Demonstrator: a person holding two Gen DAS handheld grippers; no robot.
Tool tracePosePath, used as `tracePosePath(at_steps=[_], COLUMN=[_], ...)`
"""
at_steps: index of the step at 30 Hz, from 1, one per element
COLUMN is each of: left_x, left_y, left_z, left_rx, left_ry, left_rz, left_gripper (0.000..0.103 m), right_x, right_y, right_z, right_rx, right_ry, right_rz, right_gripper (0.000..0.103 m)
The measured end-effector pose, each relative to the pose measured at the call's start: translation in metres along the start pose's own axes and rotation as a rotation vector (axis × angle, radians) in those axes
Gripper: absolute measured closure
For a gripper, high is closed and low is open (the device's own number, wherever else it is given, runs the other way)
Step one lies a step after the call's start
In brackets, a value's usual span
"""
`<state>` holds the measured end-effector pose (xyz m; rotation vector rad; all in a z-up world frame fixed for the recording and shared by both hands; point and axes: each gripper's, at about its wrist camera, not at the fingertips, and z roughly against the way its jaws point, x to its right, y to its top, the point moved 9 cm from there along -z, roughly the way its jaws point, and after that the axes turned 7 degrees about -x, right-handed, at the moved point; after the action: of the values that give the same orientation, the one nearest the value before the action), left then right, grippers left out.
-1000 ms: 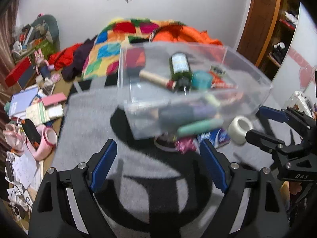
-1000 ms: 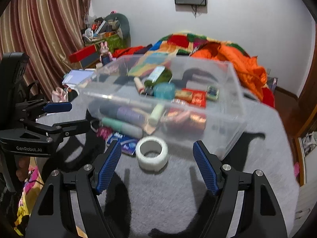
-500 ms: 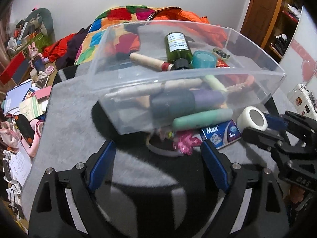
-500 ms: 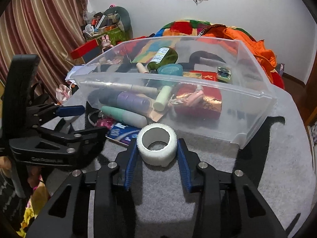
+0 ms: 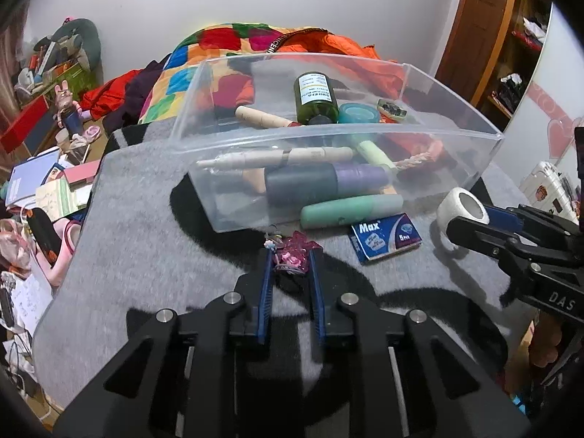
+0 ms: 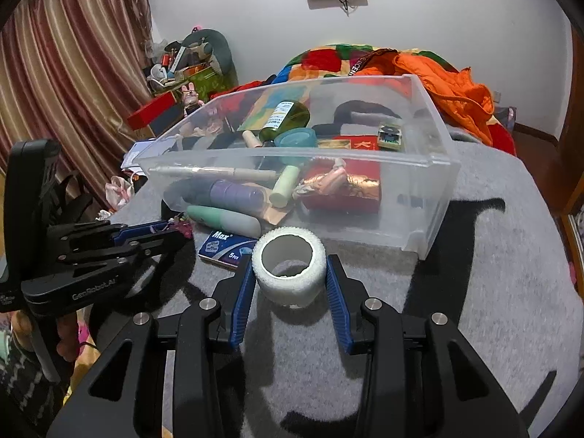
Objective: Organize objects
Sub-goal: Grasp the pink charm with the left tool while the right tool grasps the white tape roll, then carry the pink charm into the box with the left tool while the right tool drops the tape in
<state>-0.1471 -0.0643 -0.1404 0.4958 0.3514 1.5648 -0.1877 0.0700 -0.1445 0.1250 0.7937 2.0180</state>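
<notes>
A clear plastic bin (image 5: 485, 137) (image 6: 430, 197) full of bottles, tubes and small items stands on the grey table (image 5: 146, 255). My left gripper (image 5: 290, 259) is shut on a small pink sparkly trinket (image 5: 294, 250) in front of the bin. My right gripper (image 6: 290, 273) is shut on a white tape roll (image 6: 290, 264), held just above the table; the roll also shows in the left wrist view (image 5: 461, 211). A blue "Max" packet (image 5: 385, 237) (image 6: 224, 246) and a mint-green tube (image 5: 350, 210) lie against the bin's front.
A bed with a colourful quilt (image 5: 219, 51) and orange cover (image 6: 449, 80) lies behind the table. Books and clutter (image 5: 43, 189) cover the floor at the left. Striped curtains (image 6: 65, 91) hang at the left, a wooden door (image 5: 478, 25) stands at the right.
My left gripper has moved in and shut on the pink trinket. My right gripper, which shut on the tape roll half a second ago, now holds it slightly raised.
</notes>
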Motion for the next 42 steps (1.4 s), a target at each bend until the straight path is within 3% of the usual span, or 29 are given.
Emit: tracePosePath(at_steps=[8, 24, 42], left_x=[0.001, 0.02, 0.015], left_y=[-0.007, 0.031, 0.08], left_z=[0.026, 0.083, 0.089], left_rx=[0.05, 0.201, 0.262], left_ry=[-0.008, -0.038, -0.042], left_rz=[0.017, -0.014, -0.007], left_gripper=[0.084, 0.084, 0.084], right_x=[-0.001, -0.005, 0.005], right_y=[0.002, 0.034, 0.085], right_z=[0.012, 0.057, 0.073], right_rx=[0.024, 0.148, 0.241], right_ry=[-0.006, -0.031, -0.079], right_rz=[-0.004, 0.026, 0.05], right_gripper=[0.068, 0.068, 0.068])
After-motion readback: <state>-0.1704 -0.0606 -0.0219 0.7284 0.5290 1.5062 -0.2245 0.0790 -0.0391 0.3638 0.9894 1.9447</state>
